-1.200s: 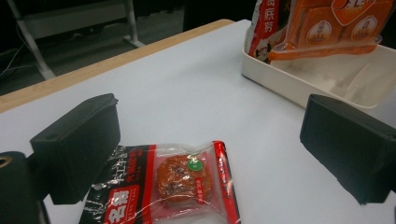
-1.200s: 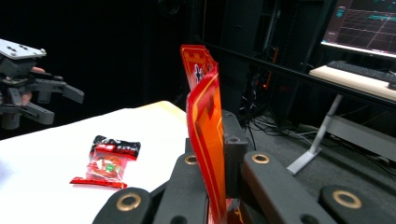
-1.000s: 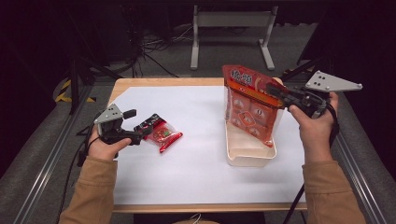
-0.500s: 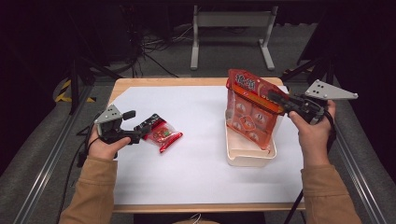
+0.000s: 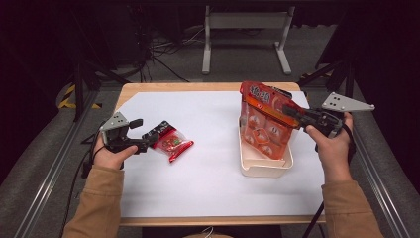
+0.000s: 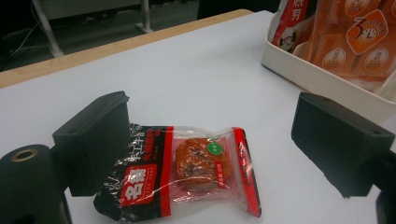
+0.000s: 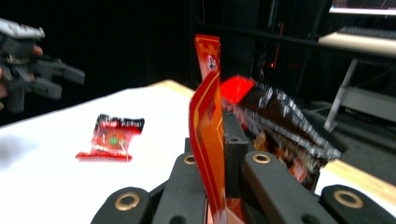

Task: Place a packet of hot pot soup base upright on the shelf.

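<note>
left gripper [image 5: 143, 144] wide beside small snack packet [image 5: 171, 142] | right gripper [image 5: 289, 113] clamps orange bag [image 5: 262, 126] over tray [image 5: 265, 166]

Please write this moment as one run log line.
right hand-held gripper: shut on orange snack bag over tray | left hand-held gripper: open around small packet

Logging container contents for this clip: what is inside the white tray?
The big orange snack bag stands in the white tray, pinched by the right gripper. Another dark packet sits behind it; the tray's floor is hidden.
</note>
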Demonstrator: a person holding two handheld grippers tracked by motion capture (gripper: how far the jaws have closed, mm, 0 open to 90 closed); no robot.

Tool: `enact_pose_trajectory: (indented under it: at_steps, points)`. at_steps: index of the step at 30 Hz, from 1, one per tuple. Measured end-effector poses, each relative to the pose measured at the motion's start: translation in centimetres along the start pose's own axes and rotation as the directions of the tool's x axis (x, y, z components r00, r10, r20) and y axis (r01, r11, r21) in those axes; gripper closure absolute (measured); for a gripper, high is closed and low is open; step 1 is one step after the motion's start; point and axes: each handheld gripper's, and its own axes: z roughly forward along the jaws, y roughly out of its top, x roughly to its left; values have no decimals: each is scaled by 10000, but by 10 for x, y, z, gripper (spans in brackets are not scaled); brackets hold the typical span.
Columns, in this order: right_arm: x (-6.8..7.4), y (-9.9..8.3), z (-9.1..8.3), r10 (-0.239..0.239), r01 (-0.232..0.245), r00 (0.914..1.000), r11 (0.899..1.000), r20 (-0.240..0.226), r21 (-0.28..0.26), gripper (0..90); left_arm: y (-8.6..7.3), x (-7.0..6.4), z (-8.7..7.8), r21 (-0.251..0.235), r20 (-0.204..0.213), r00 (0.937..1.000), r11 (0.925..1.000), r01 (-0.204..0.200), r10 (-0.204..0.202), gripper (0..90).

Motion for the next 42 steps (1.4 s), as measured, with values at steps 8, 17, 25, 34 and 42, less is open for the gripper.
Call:
enact_pose_trajectory:
  at_steps: [8,17,25,34,42]
  points:
    - [1,-14,3,52,-47,9999,9992,-119,394,889,-2,4,2,276,-110,9999,9996,23,-20,79]
    - [2,-16,-4,16,-19,10000,9979,55,640,861,-5,7,7,431,-268,9996,9991,37,-25,67]
    - [3,-17,-12,249,-266,9991,9983,344,513,710,-6,11,8,426,-283,9996,9991,14,-2,123]
    - [3,-18,-28,439,-484,9952,9976,871,498,511,-6,15,9,458,-419,9990,9988,-155,174,146]
    - [0,-31,-48,240,-358,9881,9965,1520,753,465,-7,21,7,540,-681,9977,9985,25,12,150]
